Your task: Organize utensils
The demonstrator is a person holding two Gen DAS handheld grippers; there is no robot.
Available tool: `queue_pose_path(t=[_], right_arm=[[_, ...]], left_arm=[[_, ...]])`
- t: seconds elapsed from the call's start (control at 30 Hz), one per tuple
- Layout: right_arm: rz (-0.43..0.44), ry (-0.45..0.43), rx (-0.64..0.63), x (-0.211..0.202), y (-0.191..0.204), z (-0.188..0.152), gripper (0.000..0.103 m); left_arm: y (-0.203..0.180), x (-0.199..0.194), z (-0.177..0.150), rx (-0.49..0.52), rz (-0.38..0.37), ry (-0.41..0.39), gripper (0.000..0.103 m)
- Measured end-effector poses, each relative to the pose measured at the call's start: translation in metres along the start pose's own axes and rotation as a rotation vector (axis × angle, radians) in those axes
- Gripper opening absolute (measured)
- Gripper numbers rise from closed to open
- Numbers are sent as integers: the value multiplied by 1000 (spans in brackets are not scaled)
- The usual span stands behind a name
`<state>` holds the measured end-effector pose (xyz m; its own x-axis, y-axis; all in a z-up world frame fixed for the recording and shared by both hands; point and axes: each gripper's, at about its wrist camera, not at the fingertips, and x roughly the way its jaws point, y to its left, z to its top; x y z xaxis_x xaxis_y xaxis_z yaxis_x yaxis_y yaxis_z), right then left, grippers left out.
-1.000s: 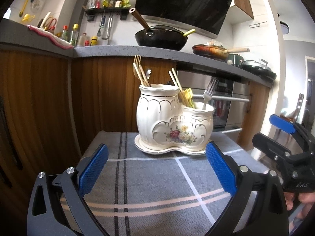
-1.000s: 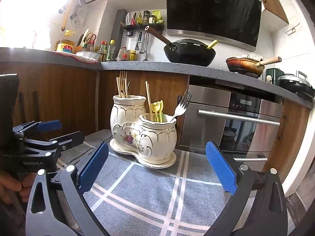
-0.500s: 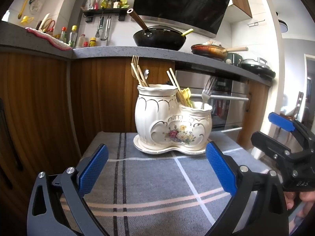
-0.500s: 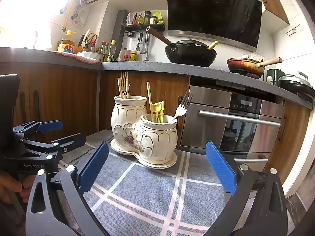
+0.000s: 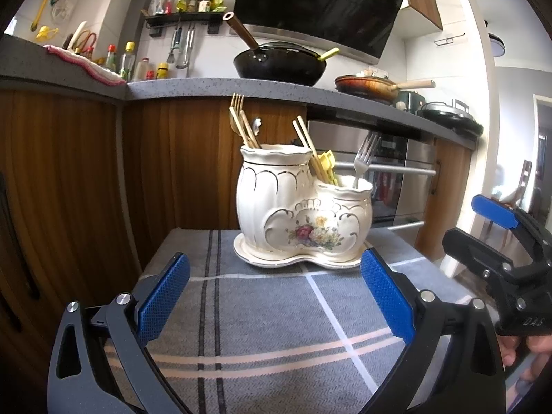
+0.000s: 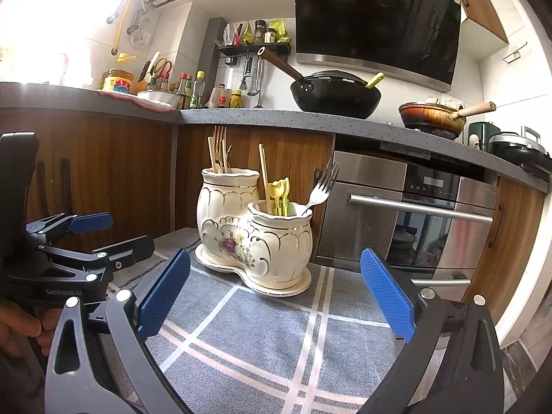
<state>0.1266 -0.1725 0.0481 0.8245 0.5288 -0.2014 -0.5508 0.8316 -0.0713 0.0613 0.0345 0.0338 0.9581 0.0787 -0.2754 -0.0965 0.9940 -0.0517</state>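
Note:
A cream ceramic double utensil holder [image 5: 303, 214] with a flower motif stands upright at the far end of a grey striped cloth [image 5: 269, 317]; it also shows in the right wrist view [image 6: 255, 238]. Its tall pot holds wooden forks [image 5: 238, 120] and chopsticks. Its low pot holds chopsticks [image 5: 310, 151], yellow plastic utensils [image 6: 279, 195] and a metal fork [image 6: 322, 186]. My left gripper [image 5: 274, 295] is open and empty, short of the holder. My right gripper [image 6: 274, 293] is open and empty, also short of it.
Wooden cabinets [image 5: 69, 179] stand left and behind the cloth, a steel oven [image 6: 414, 214] to the right. A worktop above carries a black wok [image 5: 279, 62], a pan [image 6: 434, 119] and bottles. Each gripper shows at the side of the other's view.
Both views have drifted only slightly; the holder sits a little lower in the left wrist view. Both grippers stay open and empty.

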Motion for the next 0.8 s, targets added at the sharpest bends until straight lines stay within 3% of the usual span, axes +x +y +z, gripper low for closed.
queue_pose_path(t=[0.8], right_arm=[[3,0,-2,0,1,0,98]], left_arm=[[0,0,-1,0,-5,1,98]])
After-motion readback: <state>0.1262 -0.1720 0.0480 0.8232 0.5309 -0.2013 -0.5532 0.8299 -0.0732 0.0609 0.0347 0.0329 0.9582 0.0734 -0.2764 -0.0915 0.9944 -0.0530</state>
